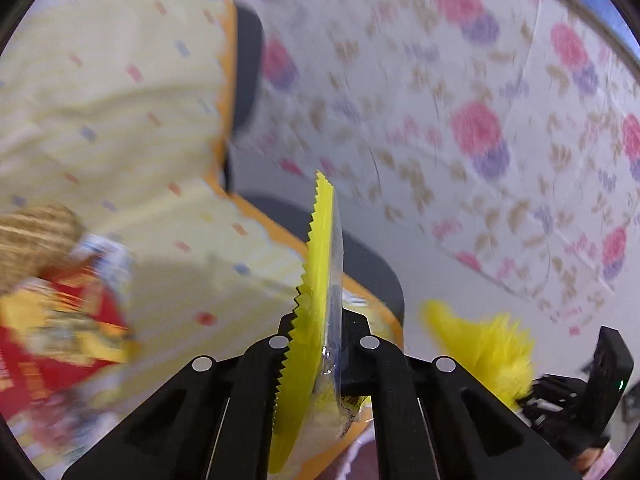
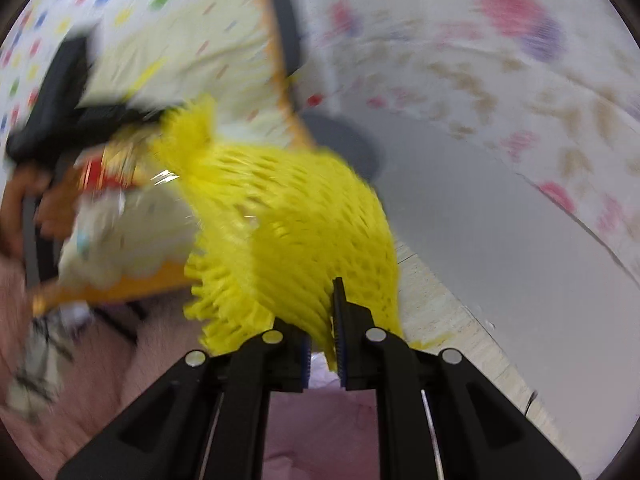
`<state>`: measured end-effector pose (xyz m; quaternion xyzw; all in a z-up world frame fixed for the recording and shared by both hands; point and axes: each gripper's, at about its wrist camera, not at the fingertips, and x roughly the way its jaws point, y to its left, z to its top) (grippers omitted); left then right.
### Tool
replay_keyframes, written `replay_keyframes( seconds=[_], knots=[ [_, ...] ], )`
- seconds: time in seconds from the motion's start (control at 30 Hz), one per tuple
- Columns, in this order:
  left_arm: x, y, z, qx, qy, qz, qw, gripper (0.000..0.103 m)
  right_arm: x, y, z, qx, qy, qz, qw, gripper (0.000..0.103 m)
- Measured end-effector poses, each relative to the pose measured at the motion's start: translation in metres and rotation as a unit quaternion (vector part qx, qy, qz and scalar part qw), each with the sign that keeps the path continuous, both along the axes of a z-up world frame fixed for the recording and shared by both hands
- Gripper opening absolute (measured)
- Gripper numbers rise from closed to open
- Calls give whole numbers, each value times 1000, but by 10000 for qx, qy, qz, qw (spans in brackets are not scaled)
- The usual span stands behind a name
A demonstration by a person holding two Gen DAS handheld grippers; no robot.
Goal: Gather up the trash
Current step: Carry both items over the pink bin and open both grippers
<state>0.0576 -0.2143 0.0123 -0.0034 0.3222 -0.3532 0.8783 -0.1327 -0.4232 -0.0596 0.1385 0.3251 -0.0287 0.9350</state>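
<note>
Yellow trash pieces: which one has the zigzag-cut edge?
The flat yellow wrapper clamped in the left gripper. The right gripper holds a yellow foam net, perforated mesh with fringed ends, not serrated.

Support surface: table (image 1: 192, 272) covered by a pale yellow cloth (image 1: 120, 92) with small coloured flecks and an orange scalloped edge. Dark grey tabletop shows past the cloth edge, rounded corner visible in the left wrist view. Lying on the cloth at left: a red-and-yellow printed packet (image 1: 52, 340), touching a woven straw-coloured item (image 1: 28, 236) behind it. Heavy motion blur in both views; right wrist view shows the same table (image 2: 340, 140), details unreadable.
</note>
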Motion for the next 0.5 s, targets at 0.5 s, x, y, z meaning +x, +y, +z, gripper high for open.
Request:
replay_keyframes(
  seconds=[0.5],
  knots=[
    [-199, 34, 14, -114, -1571, -99, 9875, 6, -100, 47, 59, 452, -325, -240, 9982, 10]
  ],
)
